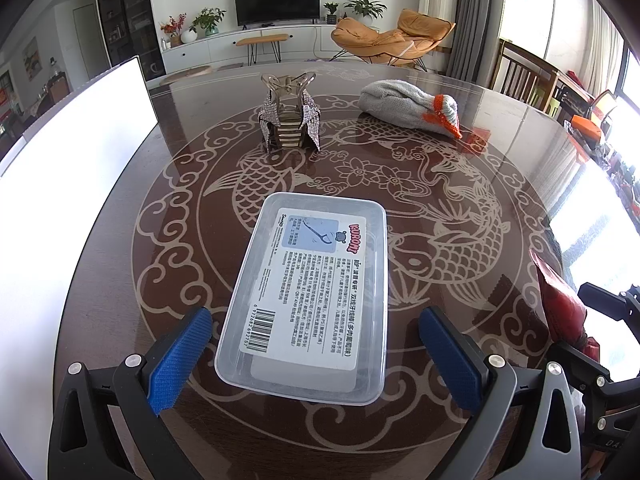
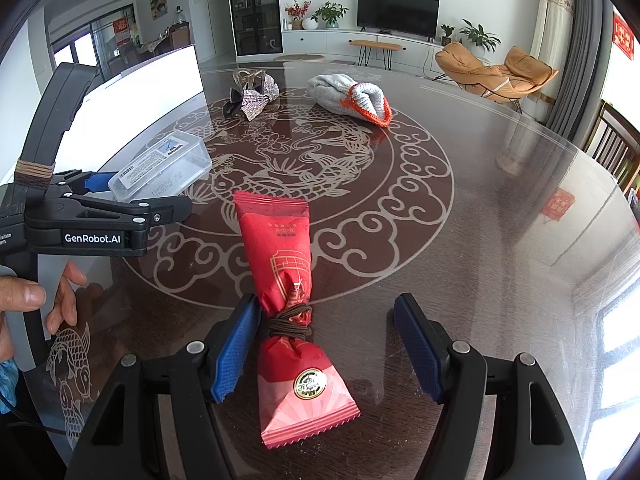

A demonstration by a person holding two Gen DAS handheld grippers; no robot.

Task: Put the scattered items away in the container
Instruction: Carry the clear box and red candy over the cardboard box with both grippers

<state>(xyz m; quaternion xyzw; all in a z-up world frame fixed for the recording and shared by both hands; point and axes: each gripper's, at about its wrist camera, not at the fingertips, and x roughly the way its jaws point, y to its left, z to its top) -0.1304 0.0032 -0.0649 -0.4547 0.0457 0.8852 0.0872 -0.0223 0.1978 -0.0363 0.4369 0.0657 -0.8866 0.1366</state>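
A clear plastic box with a white printed label lies flat on the table between the fingers of my left gripper. The gripper is open, with a gap on each side of the box. My right gripper is open around a red packet tied at its neck with brown cord. Its left pad is close beside the neck and its right pad stands well apart. Farther back lie a rhinestone hair claw and a grey knitted piece with orange trim. A large white container stands at the left.
The round dark table has a pale koi pattern under a glossy top. A hand holds the left gripper at the left of the right wrist view. Wooden chairs stand beyond the far right rim.
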